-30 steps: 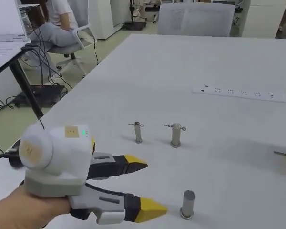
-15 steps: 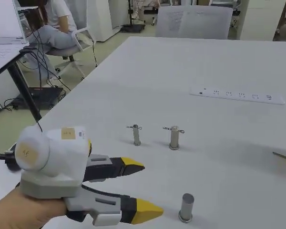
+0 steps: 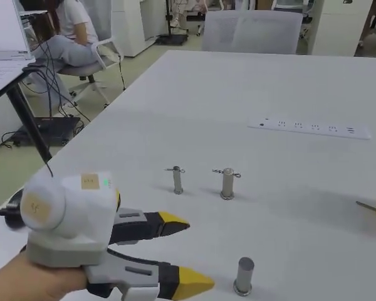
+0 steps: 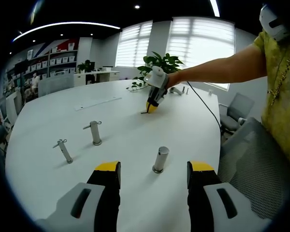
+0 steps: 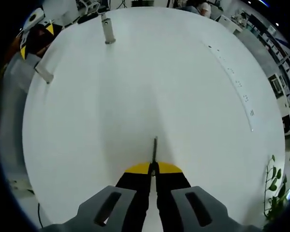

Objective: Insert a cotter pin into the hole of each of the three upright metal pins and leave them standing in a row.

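My left gripper (image 3: pixel 192 253) has jaws wide apart, bare metal pin (image 4: pixel 160 159) standing just ahead between them. My right gripper (image 5: pixel 153 169) jaws pinch a cotter pin (image 5: pixel 154 149) over the bench (image 5: pixel 135 87).

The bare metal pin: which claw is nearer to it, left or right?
Left. The left claw is open, close beside the bare metal pin; the right claw, holding a cotter pin, is far off across the table.

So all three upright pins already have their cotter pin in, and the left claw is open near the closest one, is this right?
Not quite: only the two far pins have a cotter pin in. The closest pin is bare, as the head view shows. The left claw is indeed open near it.
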`<state>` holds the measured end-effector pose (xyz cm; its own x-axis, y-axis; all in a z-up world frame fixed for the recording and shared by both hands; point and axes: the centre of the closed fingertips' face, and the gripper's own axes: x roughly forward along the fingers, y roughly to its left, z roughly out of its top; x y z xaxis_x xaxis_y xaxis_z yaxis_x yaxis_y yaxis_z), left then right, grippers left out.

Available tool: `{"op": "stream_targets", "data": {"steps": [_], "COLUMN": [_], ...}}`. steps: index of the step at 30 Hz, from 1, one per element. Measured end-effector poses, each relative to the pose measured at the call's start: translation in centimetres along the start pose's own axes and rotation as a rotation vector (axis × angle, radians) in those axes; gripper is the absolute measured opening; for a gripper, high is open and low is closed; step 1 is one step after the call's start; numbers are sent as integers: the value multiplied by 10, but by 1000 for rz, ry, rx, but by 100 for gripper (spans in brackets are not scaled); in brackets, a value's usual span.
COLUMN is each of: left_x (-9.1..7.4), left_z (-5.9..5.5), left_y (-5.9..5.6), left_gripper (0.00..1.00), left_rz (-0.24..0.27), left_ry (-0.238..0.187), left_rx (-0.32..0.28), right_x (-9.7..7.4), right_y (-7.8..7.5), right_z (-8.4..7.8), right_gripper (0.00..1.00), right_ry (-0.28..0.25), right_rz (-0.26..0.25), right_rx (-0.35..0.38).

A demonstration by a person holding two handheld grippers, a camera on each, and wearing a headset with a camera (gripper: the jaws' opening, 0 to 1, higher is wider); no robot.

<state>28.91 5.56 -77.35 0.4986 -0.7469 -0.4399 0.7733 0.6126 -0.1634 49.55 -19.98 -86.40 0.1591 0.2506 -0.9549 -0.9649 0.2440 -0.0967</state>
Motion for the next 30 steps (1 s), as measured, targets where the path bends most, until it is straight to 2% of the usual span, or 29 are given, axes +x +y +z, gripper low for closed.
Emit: {"op": "stream_targets", "data": {"steps": [6,8,13,18,25,27,30], "left_x": [1,1,1,2,3,3,3], "left_z": [1,2,1,1,5,6,7], "left_y": [0,0,-1,-2,-1,-1,-2], "left_gripper": [54,54,53,53,53,53,52], "left_rz": [-3,-3,-8,-14,-17,-18,-20], "left_ry": [-6,-6,-1,0,-5,-8,-11], "left_rx": [3,6,9,12,21,22,27], "right_x": [1,1,-1,-1,-6,-10,-18], "right_y": [0,-1,-2,-3,3,9,13], "right_z": [2,1,0,0,2,9,16], "right_gripper": [4,4,3,2,2,2,2], "right_ry": [31,32,-4,-12,-20,-61,-82], "right_rz": [-20,-21,-29,-49,-36,-14,-14], "right_rx": [-6,19,87,92,104,134,141]}}
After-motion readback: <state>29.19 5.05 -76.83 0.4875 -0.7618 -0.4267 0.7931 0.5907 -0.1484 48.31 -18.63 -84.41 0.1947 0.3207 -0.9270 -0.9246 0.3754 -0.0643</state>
